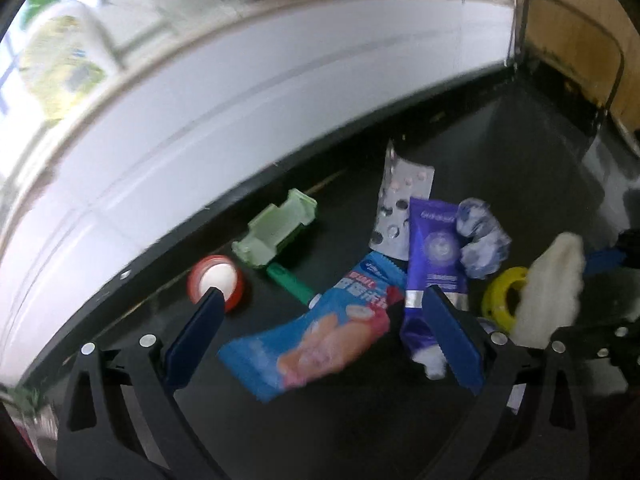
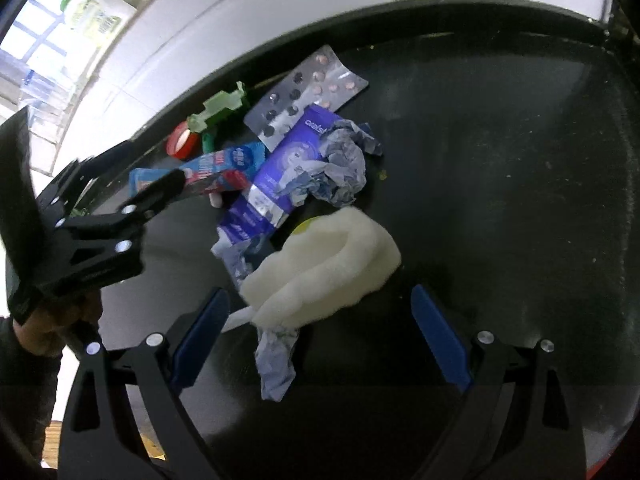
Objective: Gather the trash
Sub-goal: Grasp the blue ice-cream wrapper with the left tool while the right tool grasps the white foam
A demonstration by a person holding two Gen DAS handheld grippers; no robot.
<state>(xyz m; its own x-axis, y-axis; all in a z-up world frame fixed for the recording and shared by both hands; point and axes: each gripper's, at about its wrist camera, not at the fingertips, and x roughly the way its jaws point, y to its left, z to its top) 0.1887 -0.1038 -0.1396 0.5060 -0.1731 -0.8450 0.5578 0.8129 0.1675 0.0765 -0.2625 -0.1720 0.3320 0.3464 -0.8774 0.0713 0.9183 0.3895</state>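
Note:
Trash lies in a heap on the black table (image 2: 500,152). It includes a blue snack wrapper (image 1: 316,336), a purple toothpaste tube (image 1: 434,252), a silver blister pack (image 1: 400,200), crumpled blue-white paper (image 1: 480,240), a yellow tape ring (image 1: 500,300) and a white foam wad (image 2: 320,264). My left gripper (image 1: 322,292) is open over the snack wrapper, its pads not touching it. My right gripper (image 2: 318,296) is open too, straddling the near end of the foam wad. The left gripper (image 2: 154,160) also shows in the right wrist view, held by a hand (image 2: 44,324).
A red tape roll (image 1: 216,280) and a pale green plastic piece (image 1: 280,228) with a green handle (image 1: 290,284) lie near the table's far edge. A white wall (image 1: 240,100) runs behind. A chair frame (image 1: 572,40) stands at the far right. A green-capped bottle (image 2: 92,12) is by the window.

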